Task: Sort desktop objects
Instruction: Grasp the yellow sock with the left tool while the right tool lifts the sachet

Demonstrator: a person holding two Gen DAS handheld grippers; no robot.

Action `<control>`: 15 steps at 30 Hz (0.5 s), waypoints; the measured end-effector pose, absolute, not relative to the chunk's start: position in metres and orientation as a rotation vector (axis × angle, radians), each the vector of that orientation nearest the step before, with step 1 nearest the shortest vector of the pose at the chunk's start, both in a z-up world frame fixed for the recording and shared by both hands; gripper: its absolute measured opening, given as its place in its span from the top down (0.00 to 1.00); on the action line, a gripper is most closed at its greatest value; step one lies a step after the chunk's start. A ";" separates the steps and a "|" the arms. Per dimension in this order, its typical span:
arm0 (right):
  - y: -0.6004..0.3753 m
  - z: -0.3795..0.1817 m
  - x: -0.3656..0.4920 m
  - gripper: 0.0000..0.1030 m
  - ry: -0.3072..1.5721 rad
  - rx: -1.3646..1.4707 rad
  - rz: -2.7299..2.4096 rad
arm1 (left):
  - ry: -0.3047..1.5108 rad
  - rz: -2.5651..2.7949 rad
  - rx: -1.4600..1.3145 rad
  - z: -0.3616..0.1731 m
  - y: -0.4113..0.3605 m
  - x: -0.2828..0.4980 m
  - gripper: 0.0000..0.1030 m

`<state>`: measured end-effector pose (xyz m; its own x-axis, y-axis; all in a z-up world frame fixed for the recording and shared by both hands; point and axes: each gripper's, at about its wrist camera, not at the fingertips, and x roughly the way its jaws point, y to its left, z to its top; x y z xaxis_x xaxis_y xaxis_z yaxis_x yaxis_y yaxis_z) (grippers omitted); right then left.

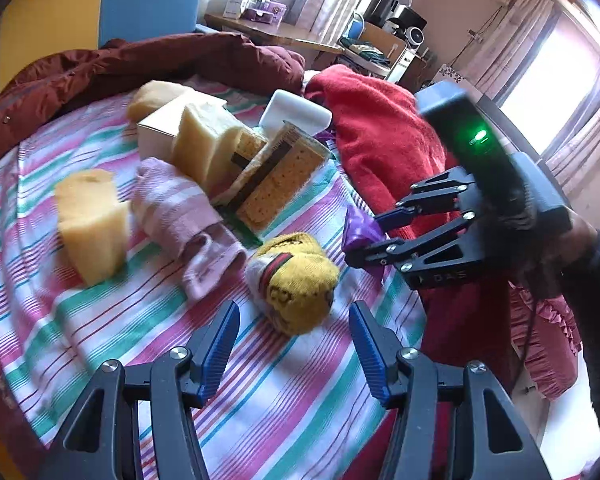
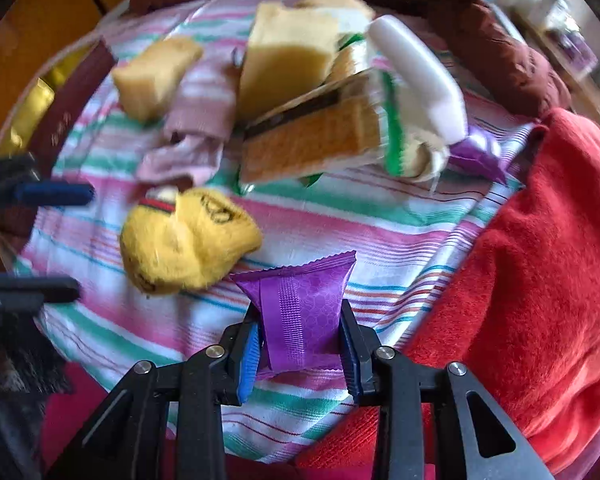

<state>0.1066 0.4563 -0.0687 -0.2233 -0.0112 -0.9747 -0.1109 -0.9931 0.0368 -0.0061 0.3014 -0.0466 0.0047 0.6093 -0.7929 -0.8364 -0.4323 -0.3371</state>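
Observation:
My right gripper (image 2: pixel 300 344) is shut on a purple snack packet (image 2: pixel 300 312) and holds it above the striped cloth (image 2: pixel 379 232); it also shows in the left wrist view (image 1: pixel 359 240) with the packet (image 1: pixel 357 226). My left gripper (image 1: pixel 294 344) is open and empty, just short of a rolled yellow sock (image 1: pixel 296 280), which also shows in the right wrist view (image 2: pixel 188 240). A pink striped sock (image 1: pixel 180 216), yellow sponges (image 1: pixel 90 220), cracker packs (image 1: pixel 272 184) and a white case (image 1: pixel 296 112) lie beyond.
A red blanket (image 1: pixel 383 136) lies to the right and a dark red jacket (image 1: pixel 140 64) along the back. A second purple packet (image 2: pixel 475 152) sits by the white case (image 2: pixel 415 76). A brown box (image 2: pixel 72 100) is at the left edge.

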 end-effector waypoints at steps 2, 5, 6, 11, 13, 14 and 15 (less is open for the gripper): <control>0.463 -0.064 0.111 0.66 0.209 -1.855 2.409 | 0.290 1.645 -1.192 -0.055 0.311 -0.007 0.45; 0.470 -0.058 0.115 0.66 0.275 -1.793 2.425 | 0.292 1.643 -1.227 -0.062 0.322 -0.008 0.45; 0.472 -0.057 0.116 0.66 0.294 -1.782 2.427 | 0.295 1.649 -1.232 -0.064 0.324 -0.008 0.45; 0.479 -0.058 0.122 0.66 0.348 -1.752 2.435 | 0.309 1.685 -1.250 -0.071 0.340 -0.008 0.45; 0.474 -0.057 0.123 0.66 0.365 -1.746 2.433 | 0.334 1.695 -1.244 -0.076 0.344 -0.007 0.46; 0.463 -0.054 0.125 0.66 0.369 -1.742 2.436 | 0.335 1.695 -1.236 -0.079 0.345 -0.006 0.49; 0.463 -0.053 0.126 0.66 0.375 -1.738 2.436 | 0.338 1.695 -1.227 -0.080 0.345 -0.006 0.57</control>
